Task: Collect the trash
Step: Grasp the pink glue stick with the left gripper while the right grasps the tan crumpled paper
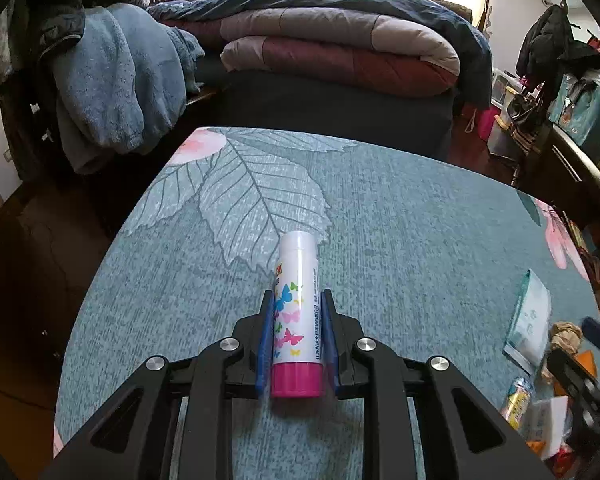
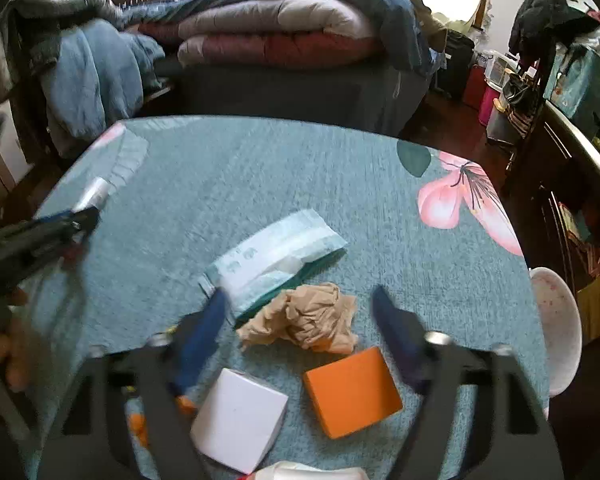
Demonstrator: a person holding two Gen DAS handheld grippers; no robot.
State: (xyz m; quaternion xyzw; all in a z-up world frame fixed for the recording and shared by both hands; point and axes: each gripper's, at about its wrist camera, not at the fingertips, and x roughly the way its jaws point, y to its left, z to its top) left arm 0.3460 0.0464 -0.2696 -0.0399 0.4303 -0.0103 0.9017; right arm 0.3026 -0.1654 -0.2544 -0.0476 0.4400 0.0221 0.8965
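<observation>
Jaws of the left gripper [image 1: 296, 300] clamp the glue stick [image 1: 296, 312] lengthwise.

The left claw [image 1: 296, 344] is clamped on a glue stick [image 1: 297, 312], its blue pads pressing both sides of the butterfly-printed tube, pink end nearest, white cap pointing far. Below lies the teal leaf-patterned surface [image 1: 400, 220]. At the near right sit a tissue pack [image 1: 530, 320] and crumpled brown paper [image 1: 565, 334].

Glossy plastic glue stick [image 1: 296, 316], crumpled brown paper [image 2: 306, 322], matt woven tablecloth [image 1: 420, 216].
</observation>
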